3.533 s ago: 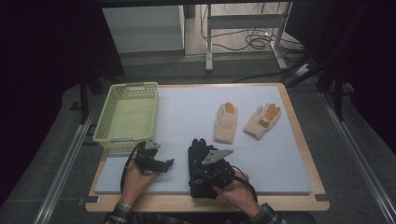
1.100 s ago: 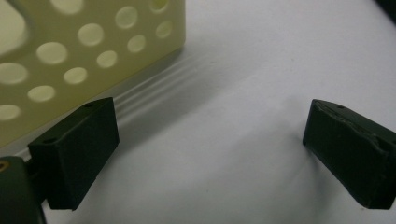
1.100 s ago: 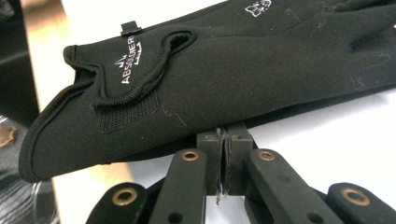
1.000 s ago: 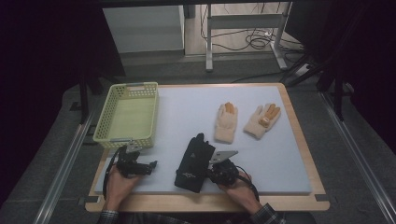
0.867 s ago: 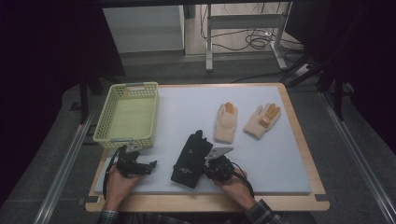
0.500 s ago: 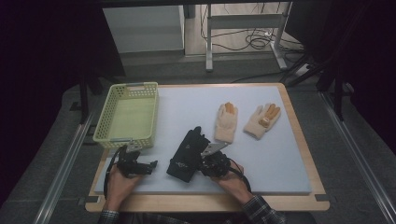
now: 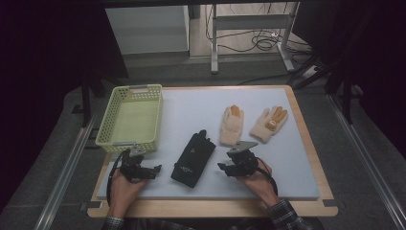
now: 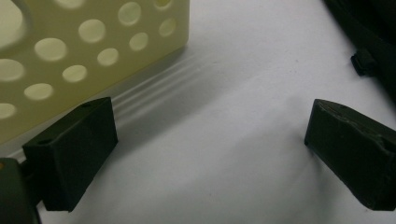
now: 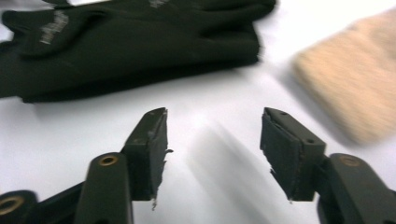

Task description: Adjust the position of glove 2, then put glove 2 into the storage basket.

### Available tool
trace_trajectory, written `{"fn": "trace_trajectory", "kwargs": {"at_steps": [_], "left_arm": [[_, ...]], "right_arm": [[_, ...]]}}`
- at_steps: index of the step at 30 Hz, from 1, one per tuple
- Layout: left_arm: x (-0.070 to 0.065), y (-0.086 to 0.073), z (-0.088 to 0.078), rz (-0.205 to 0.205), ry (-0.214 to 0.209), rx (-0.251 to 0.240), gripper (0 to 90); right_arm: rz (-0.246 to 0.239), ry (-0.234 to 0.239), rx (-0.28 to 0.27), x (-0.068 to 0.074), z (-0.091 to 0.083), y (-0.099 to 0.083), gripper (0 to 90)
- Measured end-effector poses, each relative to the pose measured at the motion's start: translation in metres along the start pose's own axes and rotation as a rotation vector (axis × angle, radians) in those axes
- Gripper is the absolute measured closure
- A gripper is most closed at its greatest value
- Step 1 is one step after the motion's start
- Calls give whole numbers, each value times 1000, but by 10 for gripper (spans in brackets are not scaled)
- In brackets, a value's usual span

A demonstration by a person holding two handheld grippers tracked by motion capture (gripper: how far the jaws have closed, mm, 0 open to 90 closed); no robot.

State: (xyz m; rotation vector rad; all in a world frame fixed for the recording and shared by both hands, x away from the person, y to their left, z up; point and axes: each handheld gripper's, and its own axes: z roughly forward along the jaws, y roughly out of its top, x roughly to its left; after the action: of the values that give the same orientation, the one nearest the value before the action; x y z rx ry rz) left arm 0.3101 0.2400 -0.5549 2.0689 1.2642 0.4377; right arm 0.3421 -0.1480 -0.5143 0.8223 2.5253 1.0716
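A dim room with dark surroundings was seen, and in it a wooden-edged worktop (image 7: pixel 306 143) covered by a pale blue-white mat. A flat black fabric glove (image 7: pixel 194 158) lay on the mat near the front edge, between the two grippers and apart from both; a perforated pale yellow plastic basket (image 7: pixel 130 117) stood at the left, and two cream knitted gloves with orange fingertips (image 7: pixel 231 125) lay farther back at the right.

The black glove was judged to be light, soft and limp (it would sag and fold when lifted), not fragile, and not slippery on rubber pads. A pinch at the cuff or along one edge was judged the best hold, the layers being taken together.

The right gripper (image 7: pixel 231 167) was held low and nearly level just right of the glove, its jaws having just been opening, with nothing between them. The left gripper (image 7: pixel 154 170) rested near the basket's front corner, its jaws wide apart over bare mat, pointed toward the glove.
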Motion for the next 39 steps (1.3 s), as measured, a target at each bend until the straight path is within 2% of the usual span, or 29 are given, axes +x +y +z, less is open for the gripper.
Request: {"fn": "trace_trajectory", "kwargs": {"at_steps": [3, 5, 9, 10, 11, 20, 21, 22, 23, 27, 29, 34, 36, 37, 38, 39], "left_arm": [[0, 0, 0, 0, 0, 0, 23], [0, 0, 0, 0, -1, 0, 21], [0, 0, 0, 0, -3, 1, 18], [0, 0, 0, 0, -3, 1, 18], [0, 0, 0, 0, -4, 1, 18], [-2, 1, -1, -12, 5, 5, 18], [-4, 2, -1, -18, -6, 13, 17], [-4, 2, -1, -18, -6, 13, 14], [-5, 4, -2, -27, -24, 14, 15], [-9, 7, -3, -27, -40, 17, 8], [-14, 10, -4, -23, -53, 14, 6], [-23, 18, -8, -4, -79, 9, 1], [-30, 22, -9, -11, -96, -8, 0], [-36, 26, -11, -18, -120, -23, 0], [-36, 26, -11, -18, -120, -23, 0], [-41, 32, -12, -18, -141, -31, 0]], "right_arm": [[7, -21, 0, -7, -4, -4, 354], [15, -53, 1, -18, -9, -11, 316], [38, -88, 3, -31, -17, -21, 278], [38, -88, 3, -31, -17, -21, 278], [59, -103, 3, -39, -21, -27, 264], [128, -159, -1, -64, -36, -49, 226], [141, -180, 0, -70, -39, -54, 220], [141, -180, 0, -70, -39, -54, 220], [149, -192, 6, -74, -40, -58, 212], [172, -187, 4, -79, -39, -63, 189], [157, -195, 11, -78, -38, -62, 177], [166, -202, 11, -78, -38, -63, 160], [167, -204, 10, -78, -38, -63, 159], [167, -204, 10, -78, -38, -63, 158], [167, -204, 10, -78, -38, -63, 158], [166, -204, 10, -78, -38, -63, 158]]}}
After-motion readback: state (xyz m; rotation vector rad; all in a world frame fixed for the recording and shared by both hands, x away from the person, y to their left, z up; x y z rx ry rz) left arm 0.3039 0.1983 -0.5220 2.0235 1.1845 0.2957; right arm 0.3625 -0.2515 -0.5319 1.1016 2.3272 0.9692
